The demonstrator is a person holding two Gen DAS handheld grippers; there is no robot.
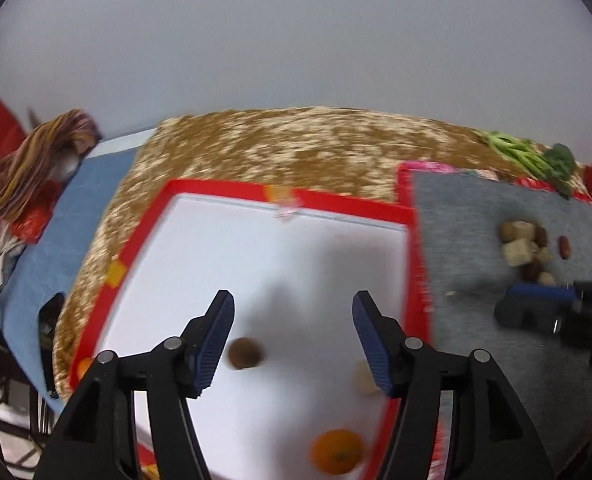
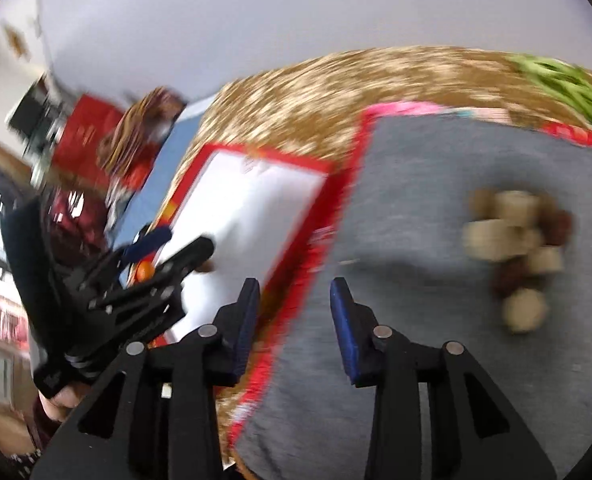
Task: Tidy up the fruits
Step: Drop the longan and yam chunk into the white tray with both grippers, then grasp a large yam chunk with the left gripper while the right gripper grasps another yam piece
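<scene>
I have the white red-rimmed tray (image 1: 224,248) under my left gripper (image 1: 292,336), whose jaws gape wide and hold nothing. On the tray lie an orange (image 1: 337,451) at six o'clock, a brown round fruit (image 1: 245,353) and a pale chunk (image 1: 365,378) near the right rim, so I judge sorting begun. The heap of fruit pieces (image 2: 520,248) waits on the grey mat (image 2: 416,208) at two o'clock from my right gripper (image 2: 294,320), which is part open and empty. Only the left view shows the tray's contents clearly; only the right shows a hand (image 2: 66,398) on the other tool.
</scene>
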